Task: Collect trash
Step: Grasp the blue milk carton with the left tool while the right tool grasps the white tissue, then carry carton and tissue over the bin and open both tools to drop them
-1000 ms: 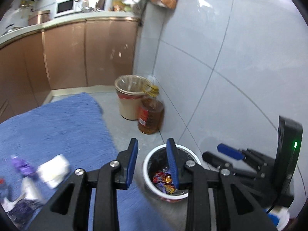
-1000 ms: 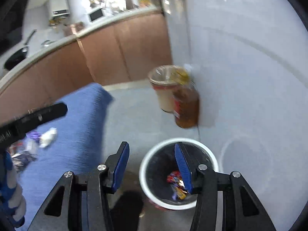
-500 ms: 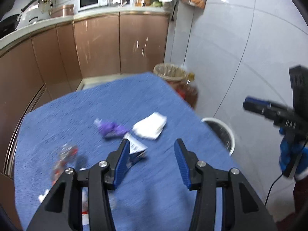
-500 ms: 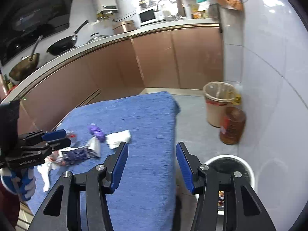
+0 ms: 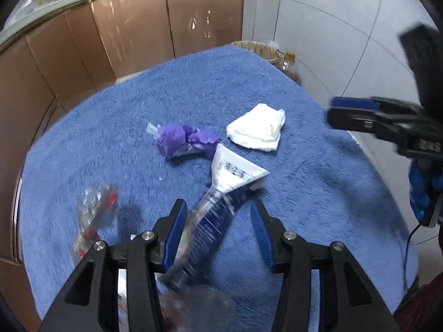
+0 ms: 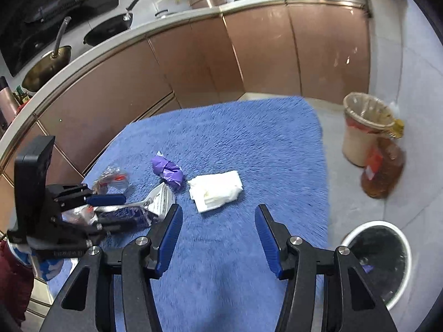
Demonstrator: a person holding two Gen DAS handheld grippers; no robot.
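Trash lies on a blue rug [image 5: 249, 88]: a blue-and-white wrapper [image 5: 221, 202], a purple wrapper [image 5: 182, 139], a white tissue [image 5: 256, 130] and a clear crumpled wrapper with red bits [image 5: 95, 207]. My left gripper [image 5: 218, 231] is open, its jaws on either side of the blue-and-white wrapper, not closed on it. My right gripper [image 6: 218, 238] is open and empty above the rug, just short of the tissue [image 6: 216, 191]. The purple wrapper [image 6: 167, 171] and blue-and-white wrapper [image 6: 138, 210] also show in the right wrist view.
A white-rimmed black bin [image 6: 379, 260] stands on the floor right of the rug. A beige lined bin [image 6: 362, 130] and an amber oil bottle [image 6: 383, 168] stand by the wall. Brown kitchen cabinets [image 6: 221, 63] run behind the rug.
Both grippers swung away from the black bin to the rug. The left one dropped low over the blue-and-white wrapper with its jaws wider; the right one moved nearer the tissue.
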